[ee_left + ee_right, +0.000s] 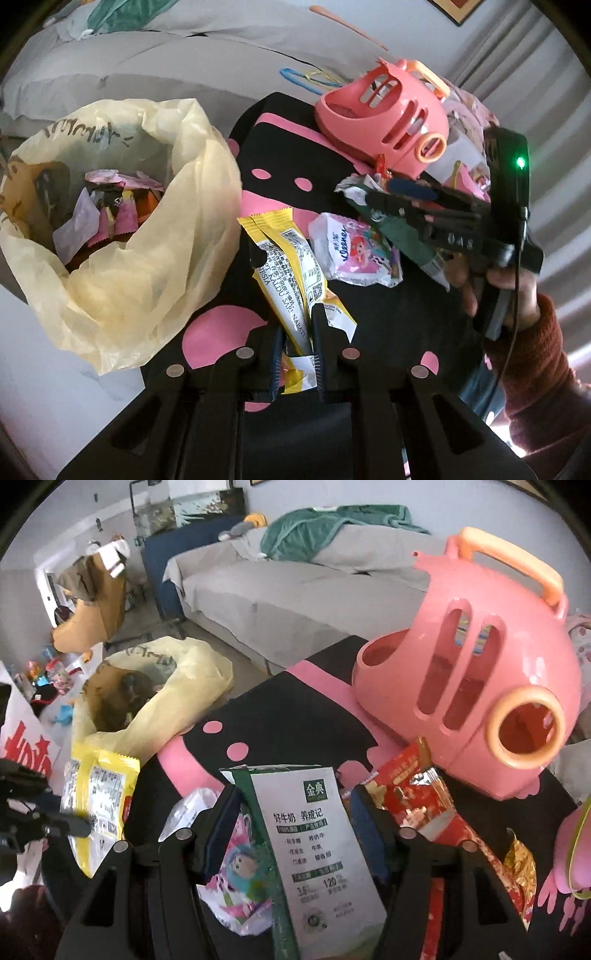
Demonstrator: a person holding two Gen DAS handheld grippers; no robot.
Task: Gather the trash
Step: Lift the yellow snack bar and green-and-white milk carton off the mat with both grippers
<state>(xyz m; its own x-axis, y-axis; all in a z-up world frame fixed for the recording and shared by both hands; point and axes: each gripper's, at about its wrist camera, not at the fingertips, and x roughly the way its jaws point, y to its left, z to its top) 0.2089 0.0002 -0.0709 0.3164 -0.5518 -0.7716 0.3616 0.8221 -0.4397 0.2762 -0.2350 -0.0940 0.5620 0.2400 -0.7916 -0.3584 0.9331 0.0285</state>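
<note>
My left gripper [295, 347] is shut on a yellow snack wrapper [291, 266] lying on the black and pink table [280, 155]. My right gripper [295, 812] stands around a flattened green and white milk carton [314, 834]; its jaws are apart and the carton lies between them, and it shows in the left wrist view [373, 199] gripping the carton [399, 232]. A yellowish plastic bag [177, 236] with several wrappers inside stands open left of the table. A Kleenex tissue pack [354, 251] lies between the two grippers. A red wrapper [413, 797] lies to the right of the carton.
A pink plastic toy basket [480, 686] with an orange handle lies on its side at the table's back right. A grey sofa [295, 579] with a green blanket stands behind. Toys and a brown bag [99, 602] clutter the floor at the left.
</note>
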